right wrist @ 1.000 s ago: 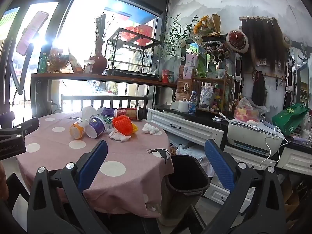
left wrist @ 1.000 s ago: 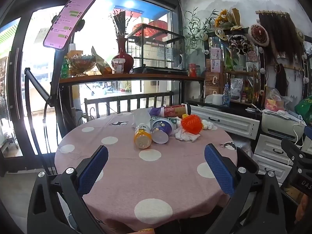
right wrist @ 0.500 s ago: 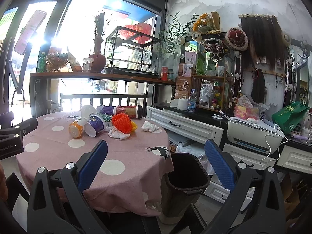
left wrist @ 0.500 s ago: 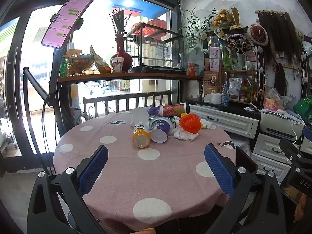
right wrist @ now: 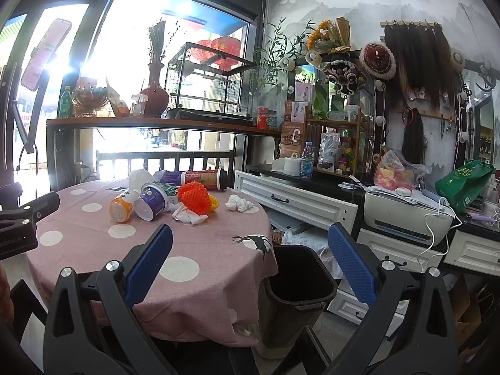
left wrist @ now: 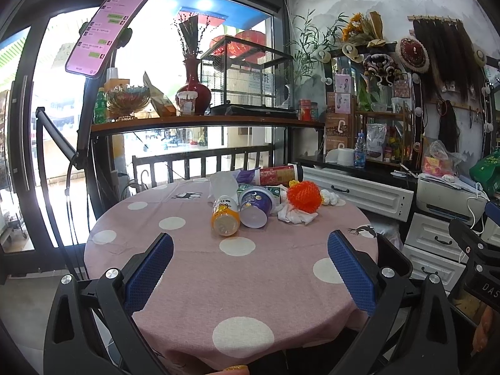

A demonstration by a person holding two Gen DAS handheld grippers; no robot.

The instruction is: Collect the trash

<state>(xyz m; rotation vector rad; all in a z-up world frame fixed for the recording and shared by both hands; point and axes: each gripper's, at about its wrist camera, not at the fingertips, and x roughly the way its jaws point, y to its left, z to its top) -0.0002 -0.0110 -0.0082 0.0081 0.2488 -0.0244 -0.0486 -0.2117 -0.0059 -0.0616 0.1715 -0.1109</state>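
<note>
Trash lies in a heap at the far side of a round table with a pink dotted cloth (left wrist: 193,284): an orange-capped bottle (left wrist: 224,218), a purple cup (left wrist: 255,206), an orange foam net (left wrist: 303,196), crumpled tissues (left wrist: 297,215), a red tube can (left wrist: 276,175). The heap also shows in the right wrist view, with the orange net (right wrist: 193,198) and a separate tissue wad (right wrist: 239,203). A dark bin (right wrist: 297,284) stands on the floor right of the table. My left gripper (left wrist: 250,275) is open and empty over the table's near half. My right gripper (right wrist: 250,268) is open and empty above the table edge and bin.
White drawer cabinets (right wrist: 297,203) and a printer (right wrist: 409,215) line the wall to the right. A shelf with a red vase (left wrist: 193,90) and a wire cage (left wrist: 247,75) stands behind the table. A phone on a stand (left wrist: 106,31) rises at the left.
Both views have shifted slightly; the heap sits a little lower and closer. Nothing was grasped and both grippers stay open.
</note>
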